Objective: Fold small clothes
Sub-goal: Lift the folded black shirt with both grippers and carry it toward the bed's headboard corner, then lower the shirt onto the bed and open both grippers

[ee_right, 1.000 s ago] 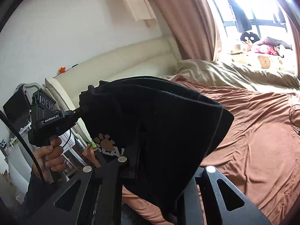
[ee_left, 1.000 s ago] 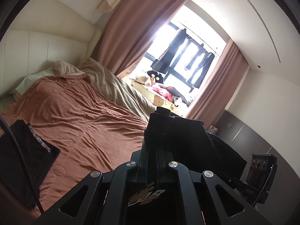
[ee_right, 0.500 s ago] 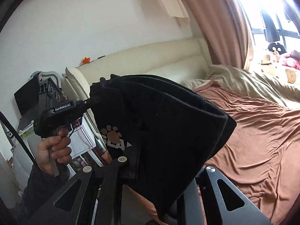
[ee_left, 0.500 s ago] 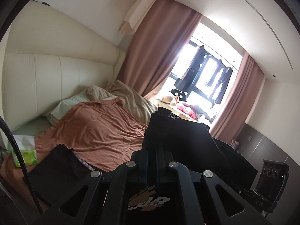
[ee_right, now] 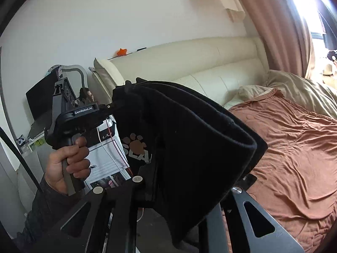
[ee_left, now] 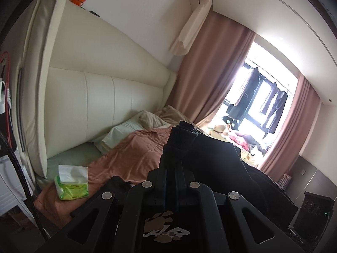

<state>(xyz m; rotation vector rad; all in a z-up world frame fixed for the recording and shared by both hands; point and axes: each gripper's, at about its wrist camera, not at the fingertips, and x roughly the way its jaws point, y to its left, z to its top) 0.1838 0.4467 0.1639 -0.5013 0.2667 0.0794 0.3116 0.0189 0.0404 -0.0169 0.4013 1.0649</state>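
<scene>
Clearly the carrying step is in hand: a folded black garment with a paw-print logo [ee_right: 189, 147] hangs in the air between the two grippers, above the near edge of the bed rather than on it, and my judgement is that the next move calls for lowering it flat onto the brown bedspread [ee_right: 294, 147] or beside the dark folded piece [ee_left: 118, 184] that lies at about eight o'clock in the left wrist view, next to a green tissue pack [ee_left: 71, 186]. Going left to right in the right wrist view, a hand [ee_right: 65, 160] at nine o'clock grips the handle of the left gripper [ee_right: 118, 103], whose jaws are pressed together on the upper left corner of the garment; the cloth then runs in stacked layers across the centre towards three o'clock. At six o'clock the right gripper [ee_right: 166, 189] is mostly buried under fabric, its jaws nearly together and seemingly pinching the lower folded edge, though the pads themselves are hidden. The cream headboard [ee_right: 210, 63] spans twelve to one o'clock. Setting the garment down will need both hands to descend level, so the layers do not slide apart.
</scene>
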